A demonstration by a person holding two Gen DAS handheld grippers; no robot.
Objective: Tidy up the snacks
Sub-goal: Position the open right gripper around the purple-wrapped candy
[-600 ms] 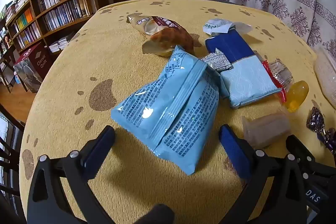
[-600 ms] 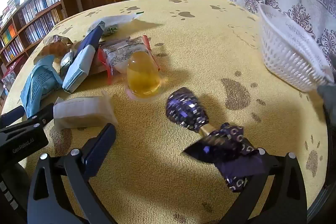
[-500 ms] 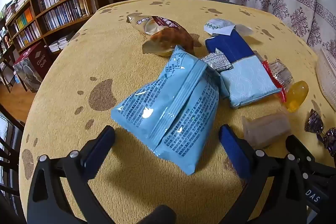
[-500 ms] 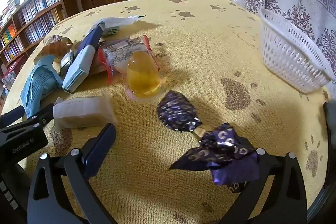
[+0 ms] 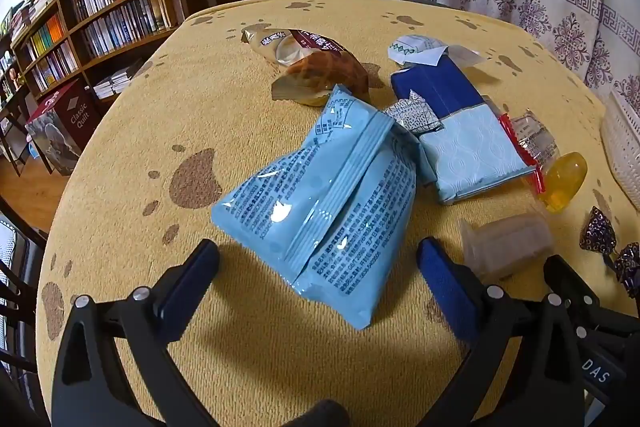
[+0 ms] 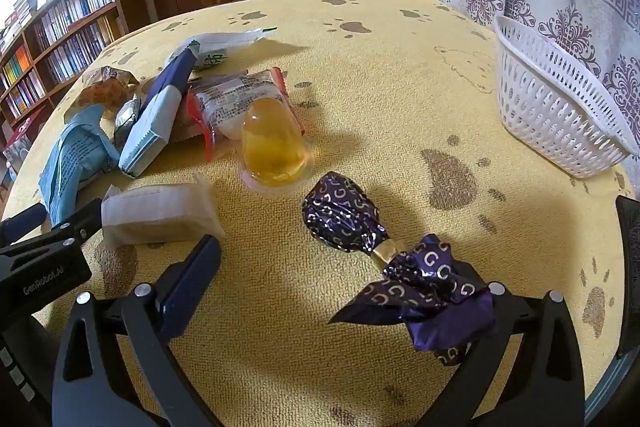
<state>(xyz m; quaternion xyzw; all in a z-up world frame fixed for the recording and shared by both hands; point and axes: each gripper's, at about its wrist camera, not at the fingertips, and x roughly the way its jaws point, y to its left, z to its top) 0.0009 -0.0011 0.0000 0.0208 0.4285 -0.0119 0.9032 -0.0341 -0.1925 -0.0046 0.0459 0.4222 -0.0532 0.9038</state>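
On the table: your snacks lie in a loose cluster on the yellow paw-print cloth (image 6: 360, 75).
Left gripper (image 5: 318, 269): your jaws stand wide, nothing pressed; the near end of the light blue snack bag (image 5: 320, 203) lies between the fingers.
Right gripper (image 6: 348, 283): jaws wide as well; the purple foil-wrapped candy (image 6: 344, 217) lies between them, its twisted tail against the right finger, not clamped.
Jelly cup (image 6: 274, 147): amber, just beyond the candy.
Frosted cup (image 6: 160, 213): on its side near your left finger.
Tissue pack (image 5: 460, 131): dark and pale blue, beside the blue bag.
Pastry packet (image 5: 312, 67): farther back.
Basket (image 6: 560, 103): white, at the table's right edge, well apart from the snacks.
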